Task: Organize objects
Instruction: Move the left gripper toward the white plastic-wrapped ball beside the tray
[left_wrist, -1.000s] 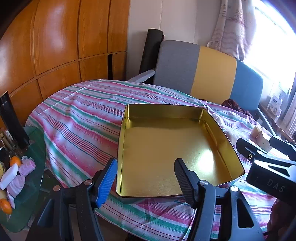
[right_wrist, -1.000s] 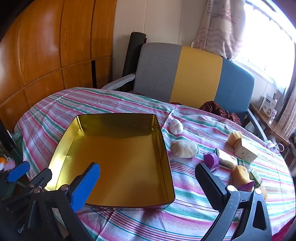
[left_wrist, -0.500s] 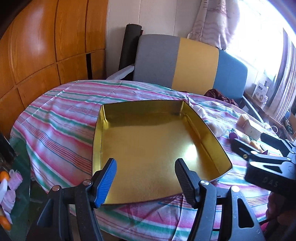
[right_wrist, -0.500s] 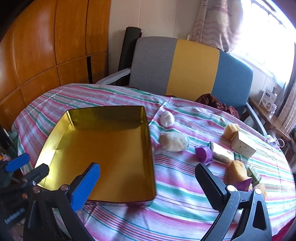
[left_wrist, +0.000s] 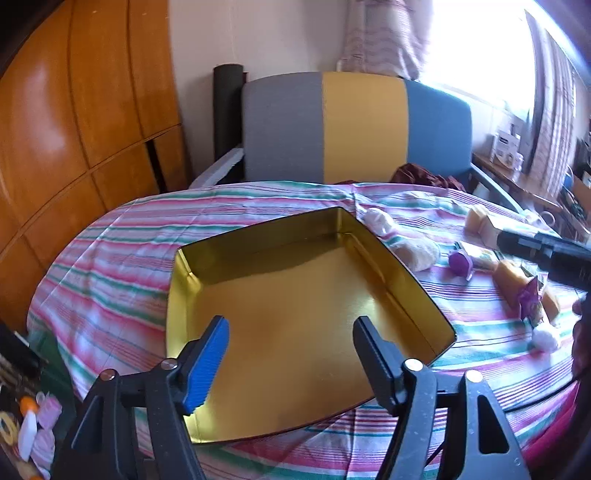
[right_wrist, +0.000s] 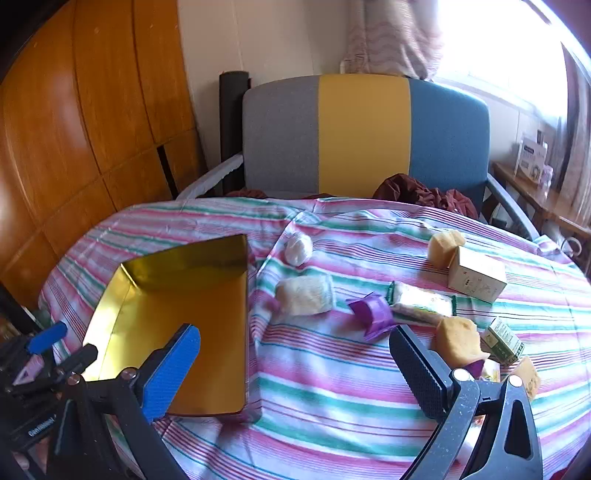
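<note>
- The left gripper (left_wrist: 290, 349) is opening its jaws over the gold tin (left_wrist: 295, 310); nothing is between them.
- The right gripper (right_wrist: 295, 363) has swung from the tin toward the items at 3 o'clock; its jaws are wide and empty.
- The purple cup (right_wrist: 373, 314) and the cream pouch (right_wrist: 306, 295) lie near, so I judge a first pick is coming; the tin has nothing inside.

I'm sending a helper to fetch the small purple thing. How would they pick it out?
On the striped tablecloth, look right of the gold tin. The purple cup lies tipped between a pale fuzzy roll and a shiny wrapped bar. It is the only solid purple item there.
</note>
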